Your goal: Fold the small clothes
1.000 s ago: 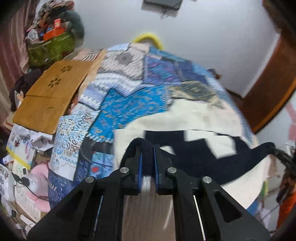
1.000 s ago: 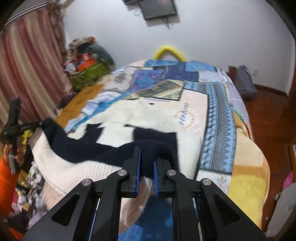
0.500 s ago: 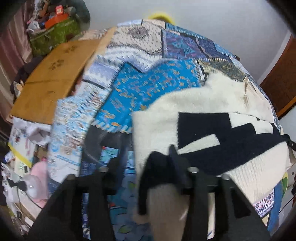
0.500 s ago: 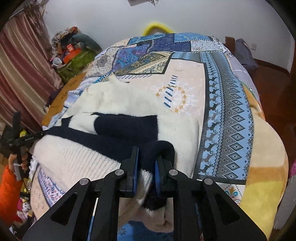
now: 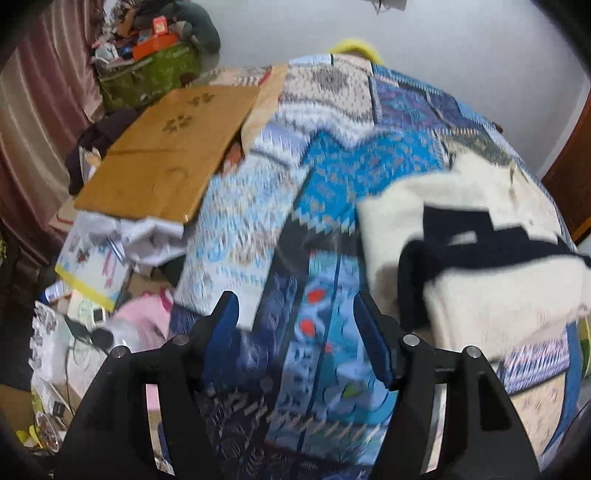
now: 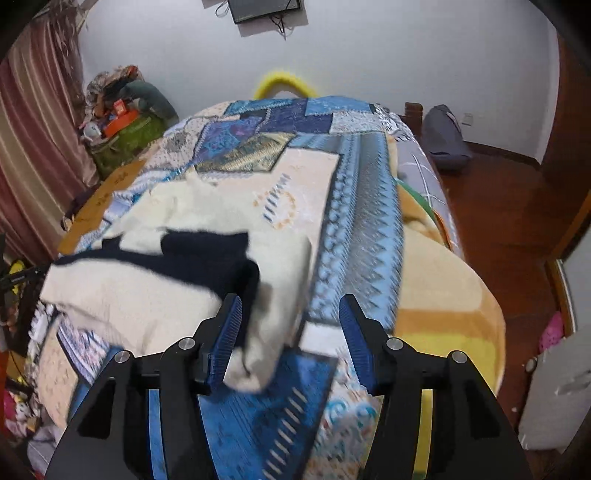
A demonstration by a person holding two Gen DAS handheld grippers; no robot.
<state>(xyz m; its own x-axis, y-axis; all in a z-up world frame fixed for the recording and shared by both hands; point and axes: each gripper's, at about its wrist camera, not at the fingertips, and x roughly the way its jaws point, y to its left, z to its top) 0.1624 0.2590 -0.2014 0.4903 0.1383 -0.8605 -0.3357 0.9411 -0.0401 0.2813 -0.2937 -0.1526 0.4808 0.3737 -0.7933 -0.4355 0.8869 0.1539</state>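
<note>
The cream-and-navy sweater (image 6: 155, 295) lay folded on the patchwork bedspread (image 6: 362, 221). The left gripper (image 5: 295, 325) hovered just left of the sweater, jaws spread and empty. The right gripper (image 6: 290, 325) stood at the sweater's right edge, jaws released.

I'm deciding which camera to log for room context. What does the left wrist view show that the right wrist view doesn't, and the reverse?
Only the left wrist view shows the pink item and the papers beside the bed. Only the right wrist view shows the wall screen, the grey bag and the wooden floor. Both show the folded cream and navy sweater lying on the patchwork blanket, the wooden board, and an open gripper: left, right.
</note>
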